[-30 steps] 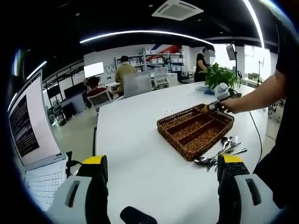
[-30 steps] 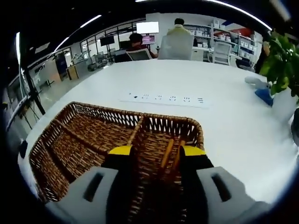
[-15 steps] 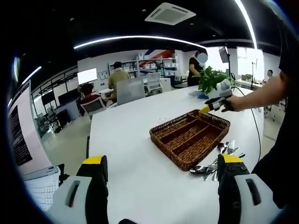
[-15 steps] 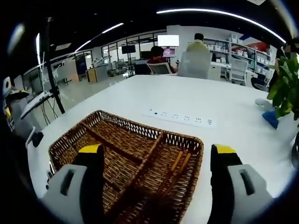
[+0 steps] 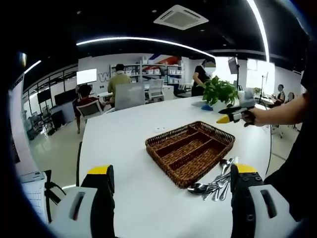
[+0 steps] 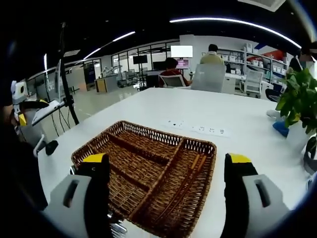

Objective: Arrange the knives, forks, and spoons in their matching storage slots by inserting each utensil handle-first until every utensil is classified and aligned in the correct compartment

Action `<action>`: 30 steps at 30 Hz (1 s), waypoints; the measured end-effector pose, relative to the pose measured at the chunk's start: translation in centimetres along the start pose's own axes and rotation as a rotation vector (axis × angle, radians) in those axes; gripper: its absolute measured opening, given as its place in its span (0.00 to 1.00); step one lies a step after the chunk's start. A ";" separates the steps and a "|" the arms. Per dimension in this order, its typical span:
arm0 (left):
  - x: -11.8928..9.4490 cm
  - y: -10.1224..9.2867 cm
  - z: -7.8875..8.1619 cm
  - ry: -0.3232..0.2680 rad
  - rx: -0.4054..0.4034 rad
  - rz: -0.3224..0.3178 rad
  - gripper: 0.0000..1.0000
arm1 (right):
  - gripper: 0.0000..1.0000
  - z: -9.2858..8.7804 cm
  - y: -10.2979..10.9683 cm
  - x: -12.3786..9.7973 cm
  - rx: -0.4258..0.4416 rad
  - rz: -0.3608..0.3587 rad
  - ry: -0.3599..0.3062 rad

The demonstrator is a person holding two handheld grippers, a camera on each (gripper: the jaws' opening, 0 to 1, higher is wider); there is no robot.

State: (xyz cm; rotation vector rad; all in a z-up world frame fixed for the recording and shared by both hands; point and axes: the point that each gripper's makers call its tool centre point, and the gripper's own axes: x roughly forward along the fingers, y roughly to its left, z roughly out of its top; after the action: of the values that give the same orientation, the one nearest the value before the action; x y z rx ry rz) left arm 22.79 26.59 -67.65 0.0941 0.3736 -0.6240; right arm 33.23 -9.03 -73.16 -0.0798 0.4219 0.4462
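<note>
Your left tongs (image 5: 171, 191) are spread wide and hold nothing. Ahead of them on the white tabletop (image 5: 129, 144) sits the wicker tray (image 5: 189, 151), with the pile of cutlery (image 5: 217, 179) lying just beside its near edge, close to your right jaw. Your right tongs (image 6: 167, 171) gape wide too, empty, hovering over the tray's near end. A brown utensil (image 6: 185, 176) lies in the compartment nearest their right jaw.

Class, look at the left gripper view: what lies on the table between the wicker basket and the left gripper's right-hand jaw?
A loose pile of spoons and forks lies there, beside the basket and just ahead of that jaw of the left gripper.
</note>
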 end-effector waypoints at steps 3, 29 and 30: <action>0.3 -0.8 0.3 -0.003 0.007 -0.013 1.00 | 1.00 -0.3 0.4 -1.2 -0.016 0.011 0.002; 1.1 -4.1 0.5 -0.032 0.051 -0.036 1.00 | 1.00 0.0 3.0 -9.9 -0.034 0.067 -0.001; 1.1 -4.0 0.4 -0.025 0.058 -0.031 1.00 | 1.00 -0.2 3.2 -10.0 -0.018 0.090 0.010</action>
State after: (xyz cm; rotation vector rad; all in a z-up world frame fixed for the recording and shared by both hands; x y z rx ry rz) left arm 21.39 22.65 -67.54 0.1356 0.3332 -0.6659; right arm 23.62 -10.15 -69.15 -0.0807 0.4329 0.5382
